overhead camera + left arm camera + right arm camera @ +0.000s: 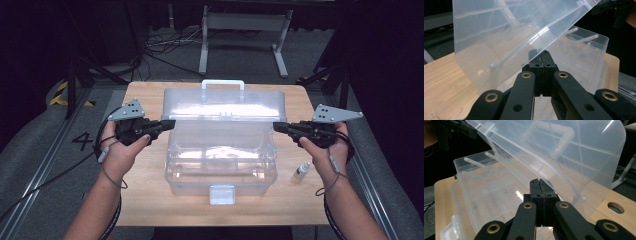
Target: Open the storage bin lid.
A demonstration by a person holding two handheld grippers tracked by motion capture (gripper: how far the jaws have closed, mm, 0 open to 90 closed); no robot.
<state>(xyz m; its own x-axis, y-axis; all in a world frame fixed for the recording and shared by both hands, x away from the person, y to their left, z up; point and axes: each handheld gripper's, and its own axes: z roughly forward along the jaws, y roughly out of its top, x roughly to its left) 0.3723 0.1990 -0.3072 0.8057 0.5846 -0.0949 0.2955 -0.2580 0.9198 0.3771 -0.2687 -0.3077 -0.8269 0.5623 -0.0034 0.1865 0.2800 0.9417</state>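
A clear plastic storage box [220, 170] sits in the middle of the wooden table [145, 195]. Its hinged lid [225, 106], with a white handle [223, 82], is tilted up and half open. My left gripper [170, 123] is shut on the lid's left edge, and my right gripper [276, 126] is shut on its right edge. In the left gripper view the jaws [541, 56] pinch the rim of the lid [499, 37] above the box base [586, 57]. In the right gripper view the jaws [540, 183] clamp the lid [574, 152] over the base [486, 192].
A small white dropper bottle [302, 170] stands on the table to the right of the box. The box's front latch [222, 194] hangs loose near the table's front edge. A round hole [615, 208] is cut in the tabletop. Cables and a metal frame [245, 35] lie on the floor behind.
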